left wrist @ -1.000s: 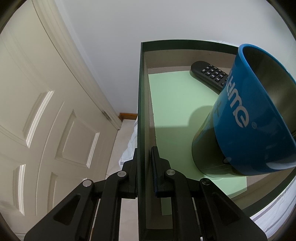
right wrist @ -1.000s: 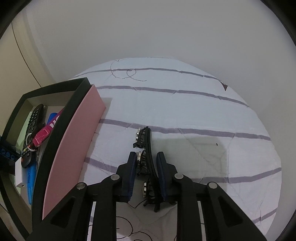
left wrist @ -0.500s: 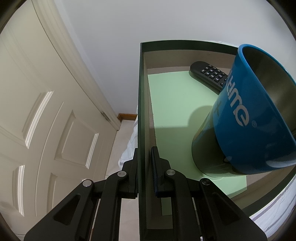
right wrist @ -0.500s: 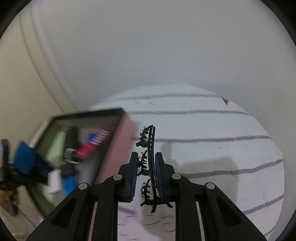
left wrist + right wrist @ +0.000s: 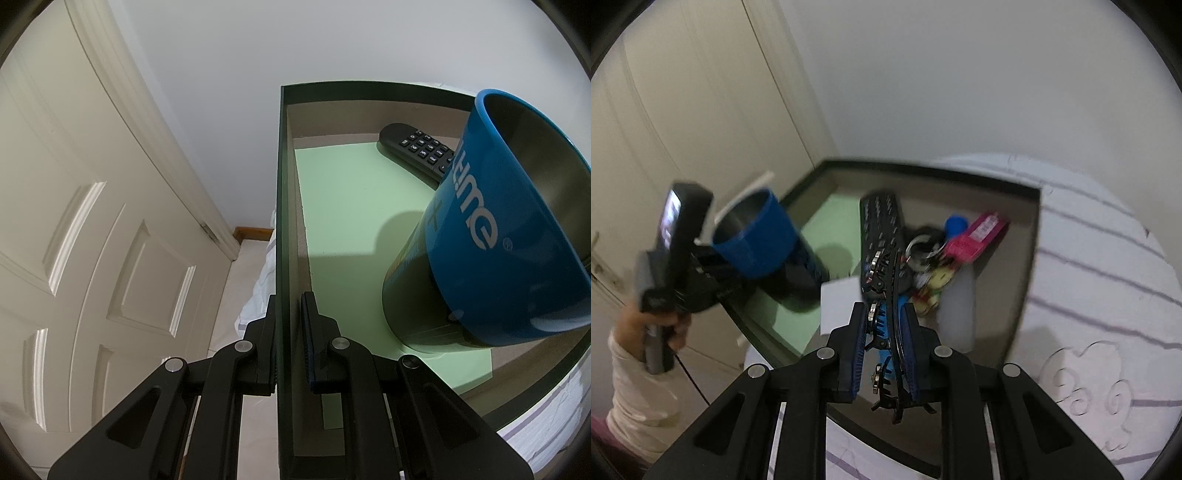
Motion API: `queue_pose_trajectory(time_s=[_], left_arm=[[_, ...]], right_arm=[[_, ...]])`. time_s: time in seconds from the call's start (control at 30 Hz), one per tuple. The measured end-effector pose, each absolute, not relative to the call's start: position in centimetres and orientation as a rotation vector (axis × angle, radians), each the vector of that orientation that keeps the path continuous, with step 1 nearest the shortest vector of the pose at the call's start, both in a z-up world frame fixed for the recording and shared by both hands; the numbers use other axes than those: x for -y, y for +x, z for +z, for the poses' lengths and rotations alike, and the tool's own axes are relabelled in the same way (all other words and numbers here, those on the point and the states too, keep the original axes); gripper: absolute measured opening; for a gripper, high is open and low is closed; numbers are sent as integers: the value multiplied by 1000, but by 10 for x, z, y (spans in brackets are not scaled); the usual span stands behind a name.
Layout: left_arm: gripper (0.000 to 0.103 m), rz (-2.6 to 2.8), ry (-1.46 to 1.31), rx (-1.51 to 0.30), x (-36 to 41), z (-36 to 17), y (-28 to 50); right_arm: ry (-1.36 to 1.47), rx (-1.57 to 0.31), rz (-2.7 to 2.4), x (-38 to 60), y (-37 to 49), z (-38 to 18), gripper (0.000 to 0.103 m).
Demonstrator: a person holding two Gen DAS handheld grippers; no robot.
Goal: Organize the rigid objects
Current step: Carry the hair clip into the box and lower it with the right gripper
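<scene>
A bed with a white, purple-striped sheet (image 5: 1100,280) carries a dark-rimmed rectangular tray (image 5: 1032,258) lying directly on it.

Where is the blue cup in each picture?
Left wrist view: the blue cup fills the right side, tilted, inside the box.
Right wrist view: the cup is left of middle, in the same box.
Shared landmark: the black remote lying in the box beside it.
</scene>
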State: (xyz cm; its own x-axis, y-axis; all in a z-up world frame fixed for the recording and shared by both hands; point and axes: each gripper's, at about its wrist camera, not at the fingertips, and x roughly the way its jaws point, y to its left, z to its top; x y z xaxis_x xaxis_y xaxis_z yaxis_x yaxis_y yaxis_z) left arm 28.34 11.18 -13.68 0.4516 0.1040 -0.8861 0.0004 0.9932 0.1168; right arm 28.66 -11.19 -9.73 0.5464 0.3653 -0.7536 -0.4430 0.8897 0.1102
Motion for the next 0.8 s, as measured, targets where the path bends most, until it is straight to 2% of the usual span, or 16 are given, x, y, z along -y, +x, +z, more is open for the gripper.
queue_pose_trajectory(time_s=[0.17,0.57,0.63,0.67,0.8], left_arm=[[8,63,107,-1102,-111,-137,283],[8,59,101,-1098,-109,-139,285],[8,61,103,-1098,-109,-140,285],[8,62,104,-1098,-108,-140,285],[8,61,103,-1098,-108,-141,286]], right_arm=[[-110,-926,447,95,296,-121,19],[-129,-935,311,117,291,-120,20],[-126,-933,315,118,292,-118,29],[-132,-929,312,119,291,-115,37],[-149,-909,313,118,298,-108,40]])
